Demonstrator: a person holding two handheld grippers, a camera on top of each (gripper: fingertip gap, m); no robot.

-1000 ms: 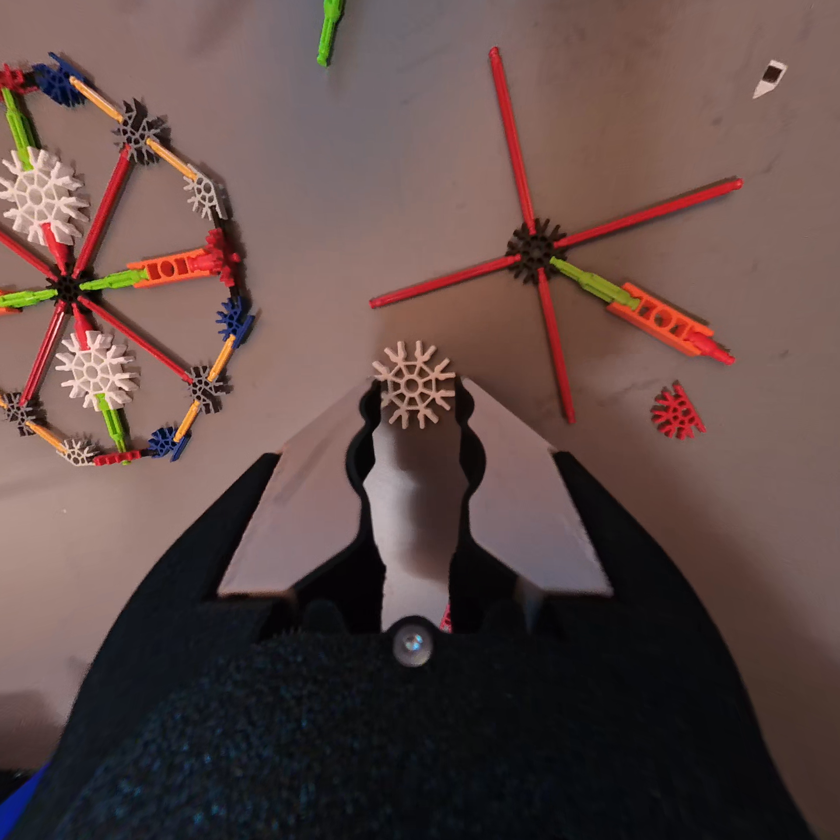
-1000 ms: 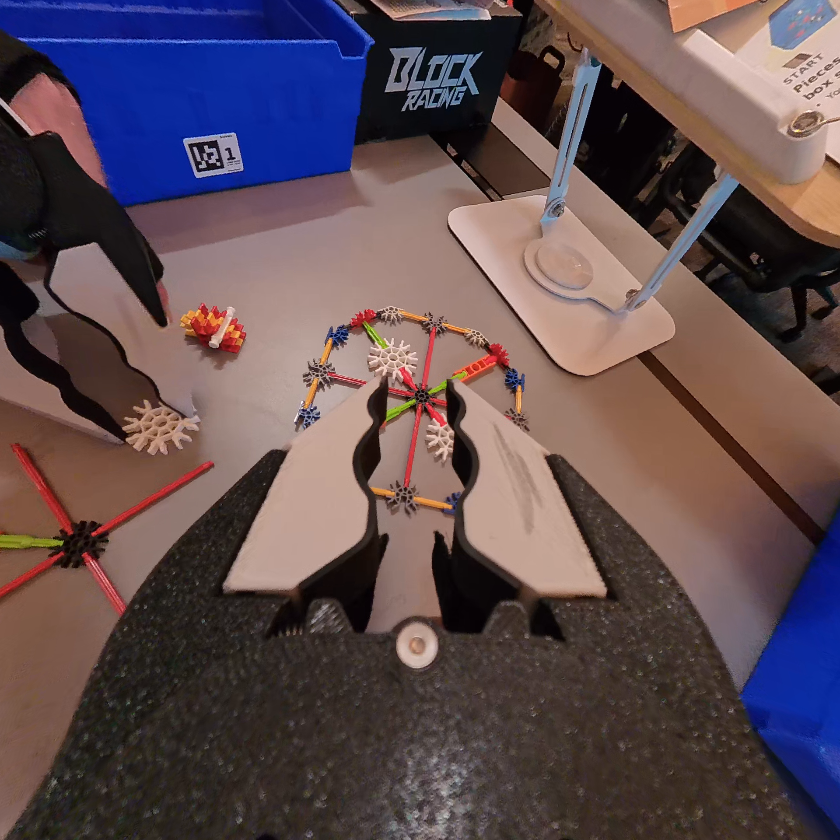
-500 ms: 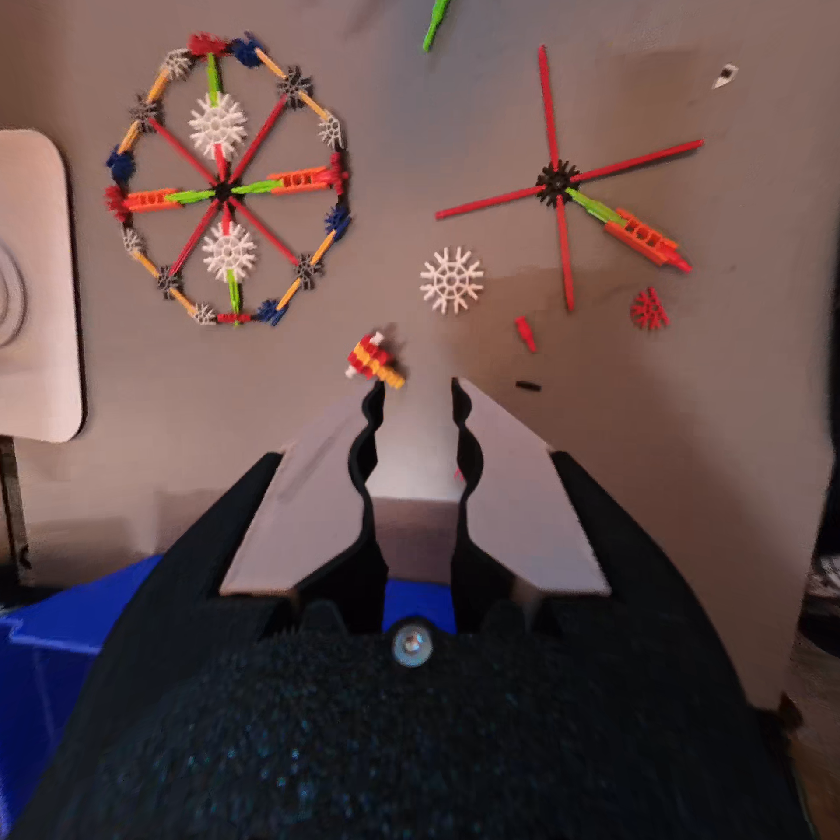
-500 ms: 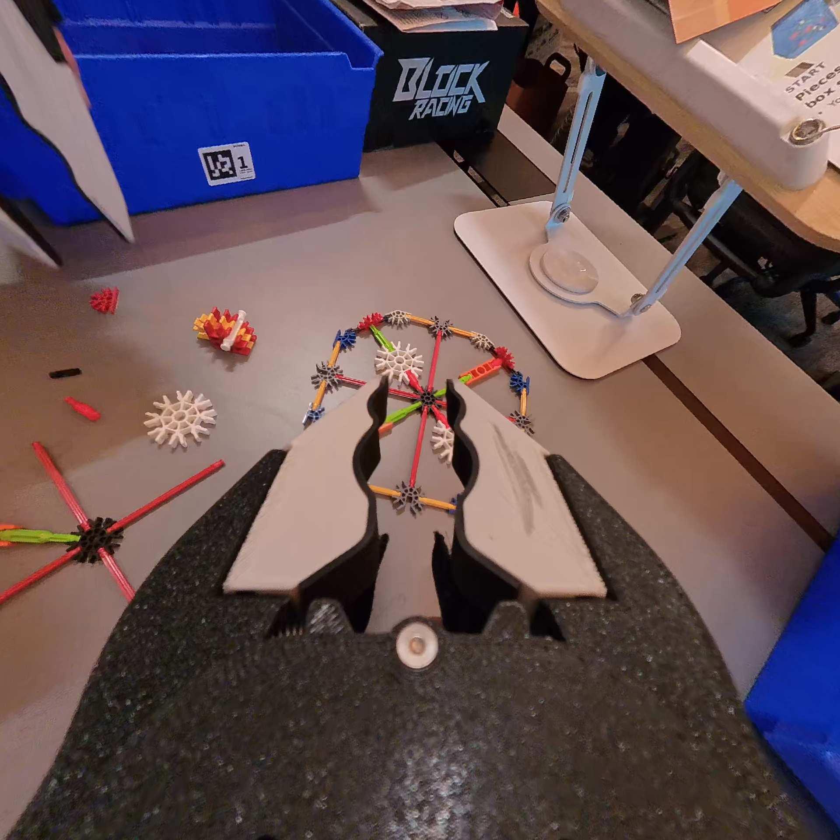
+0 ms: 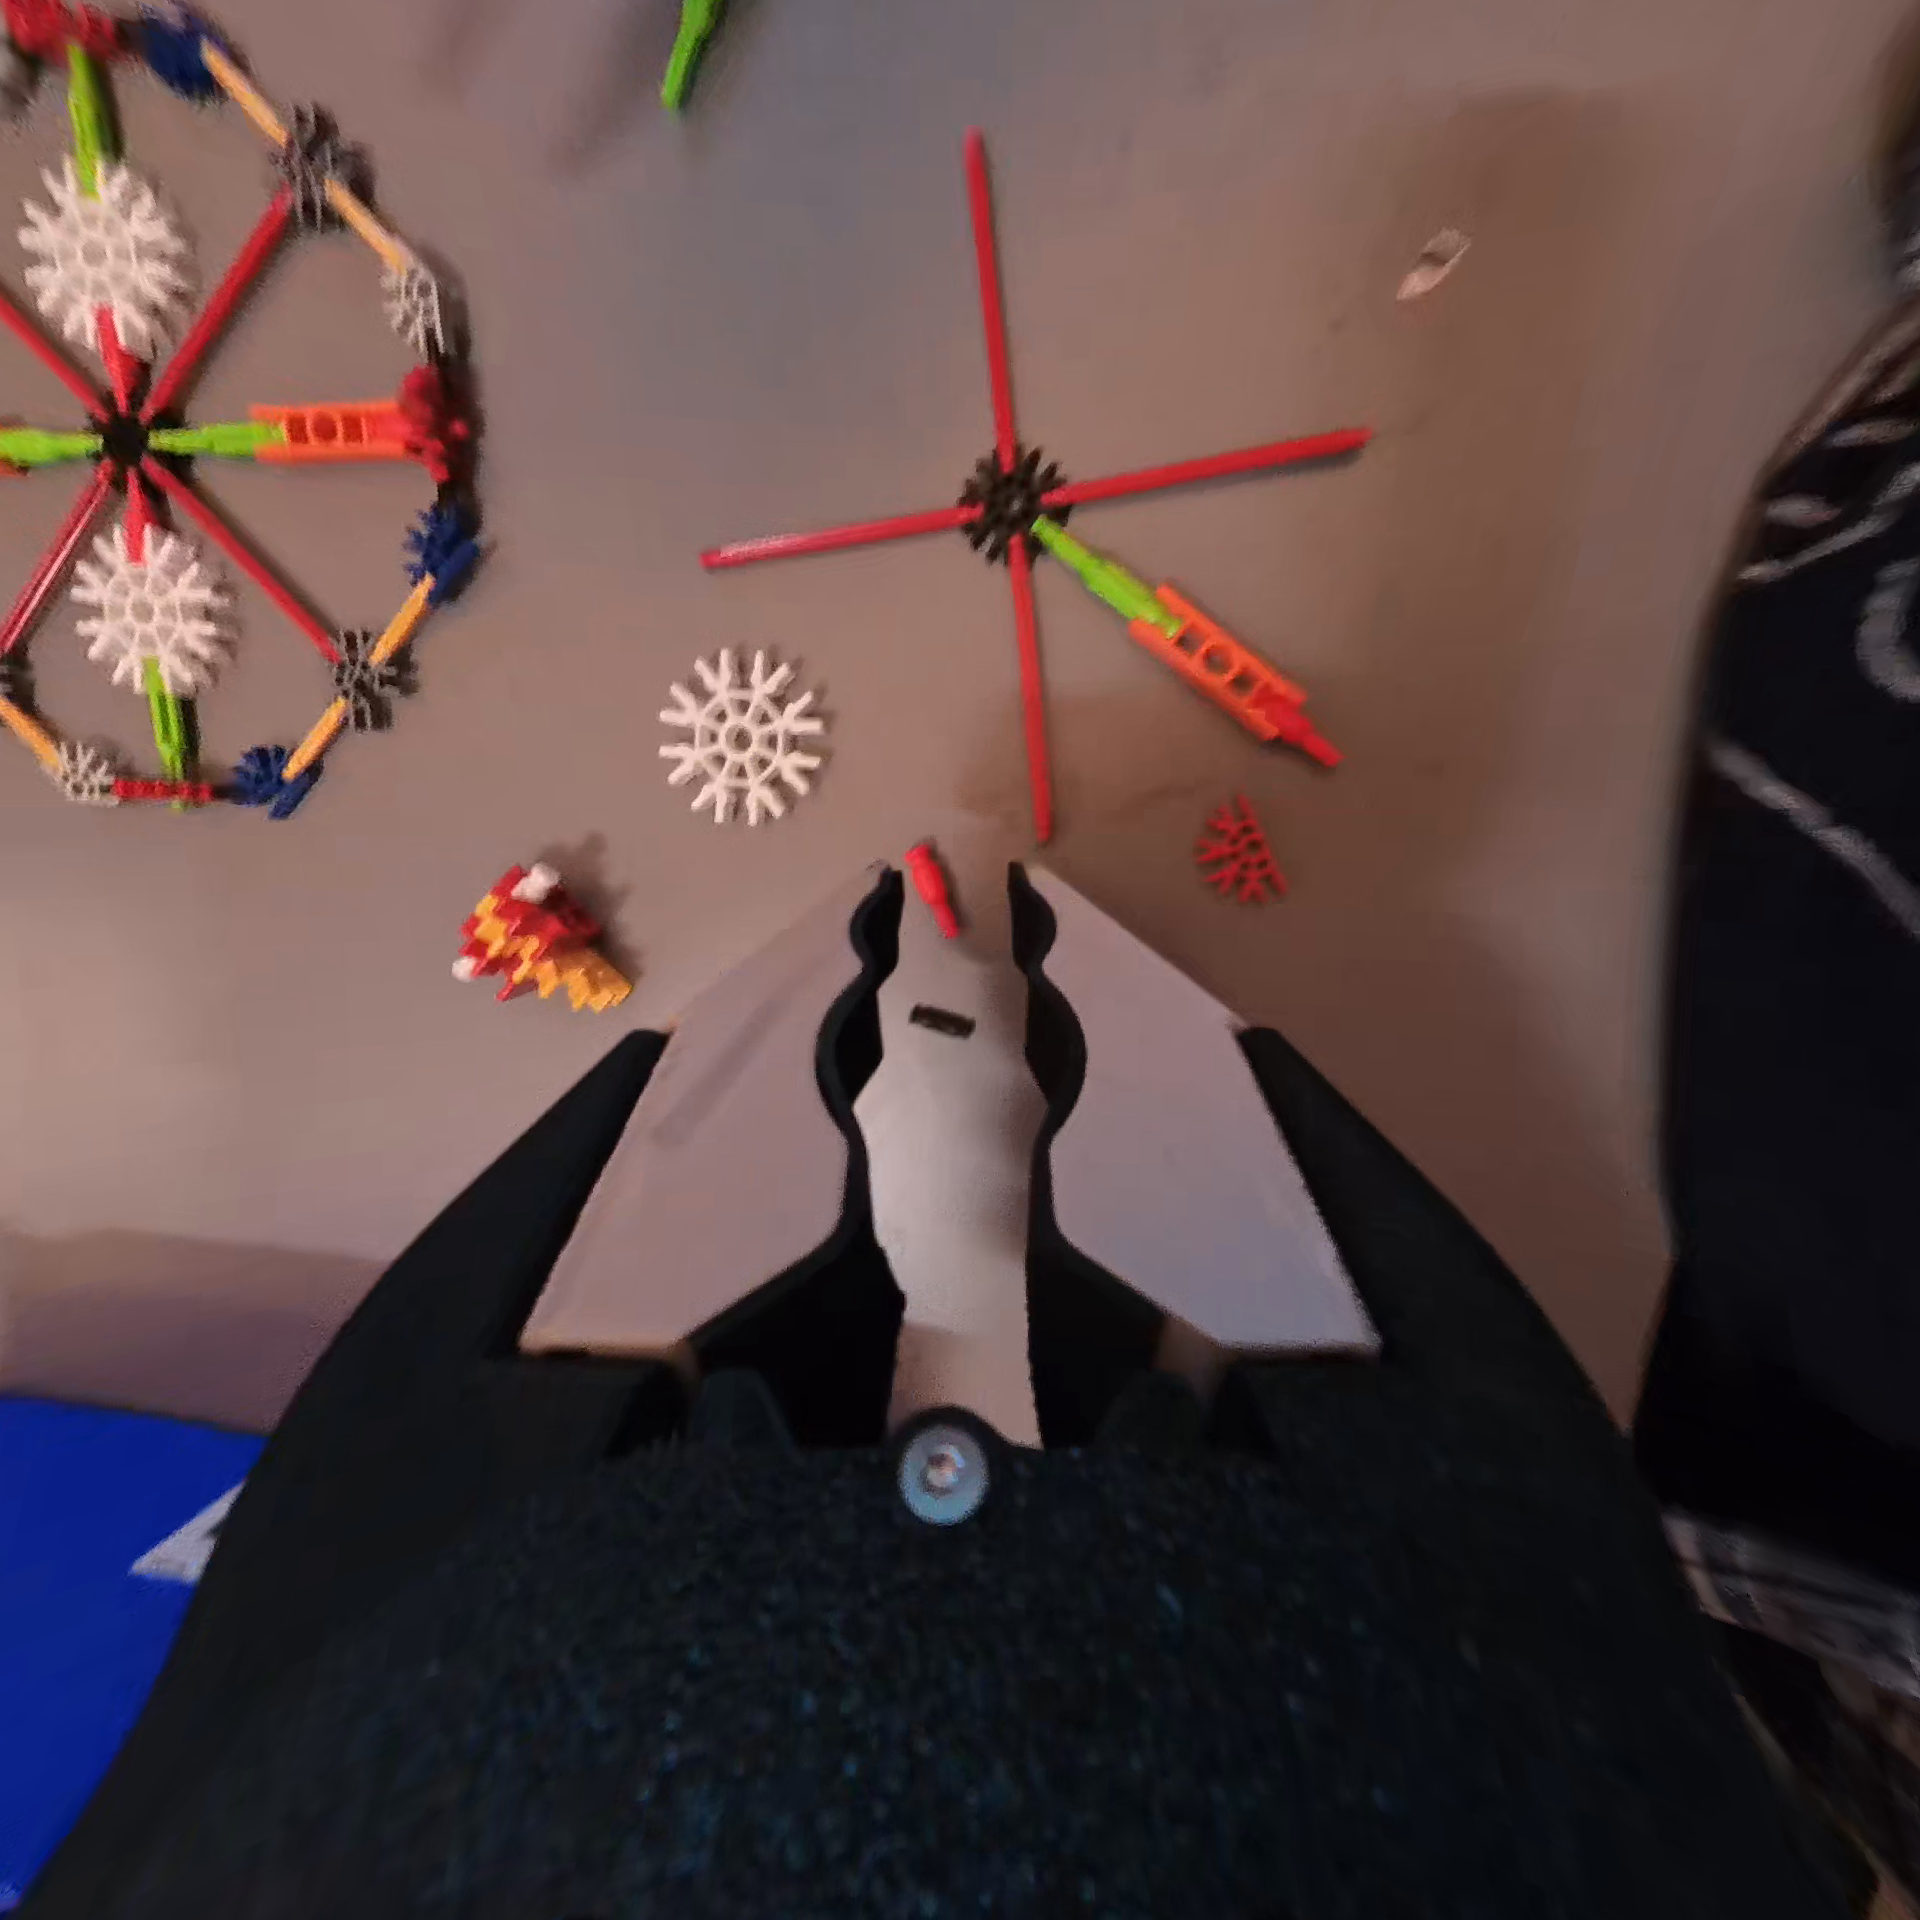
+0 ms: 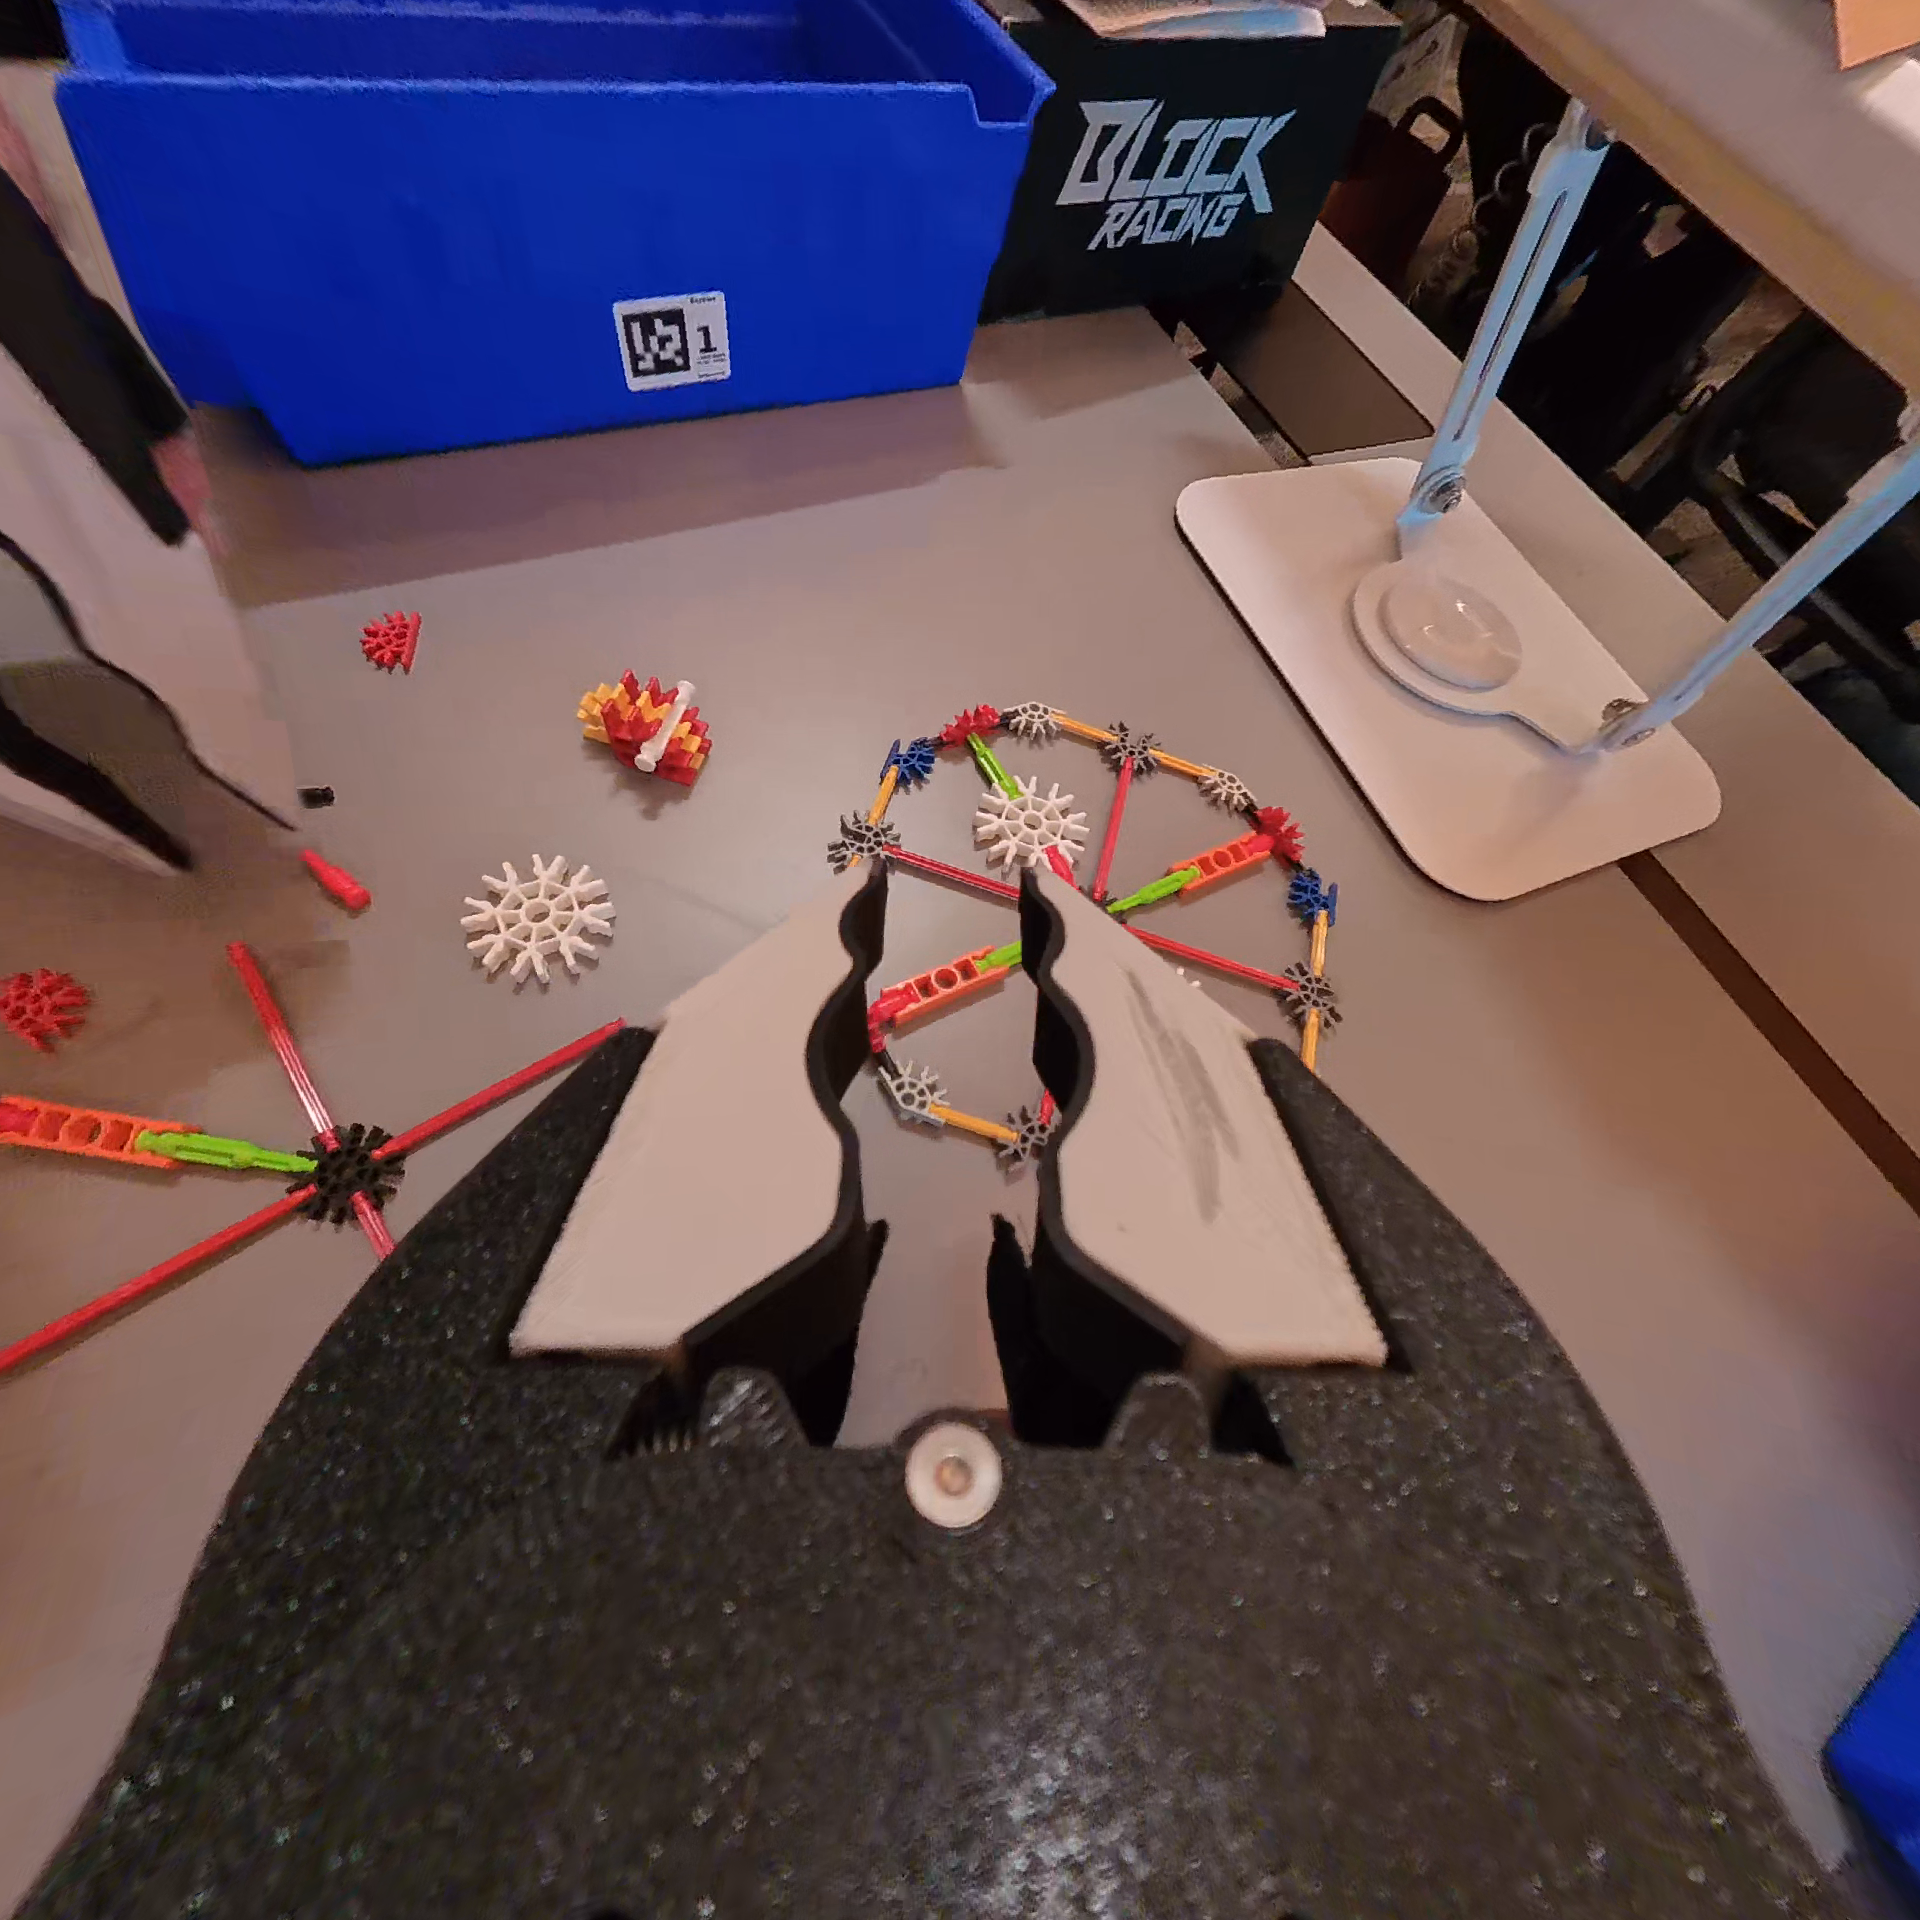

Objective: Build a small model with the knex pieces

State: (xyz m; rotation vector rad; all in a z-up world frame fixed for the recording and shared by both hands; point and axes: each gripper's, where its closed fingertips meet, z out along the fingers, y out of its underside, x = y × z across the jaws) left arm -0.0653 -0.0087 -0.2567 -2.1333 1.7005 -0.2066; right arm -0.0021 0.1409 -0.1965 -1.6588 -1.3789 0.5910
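Below, the left gripper hangs with jaws parted and empty over a small red peg on the grey table, near a white snowflake connector; the right gripper, likewise parted and empty, hovers above the spoked wheel

You are working at a smooth grey-brown tabletop under warm, dim light. A blue plastic bin is sitting at its far edge beside a black printed box, and a white flat-based lamp stand is resting to the right.
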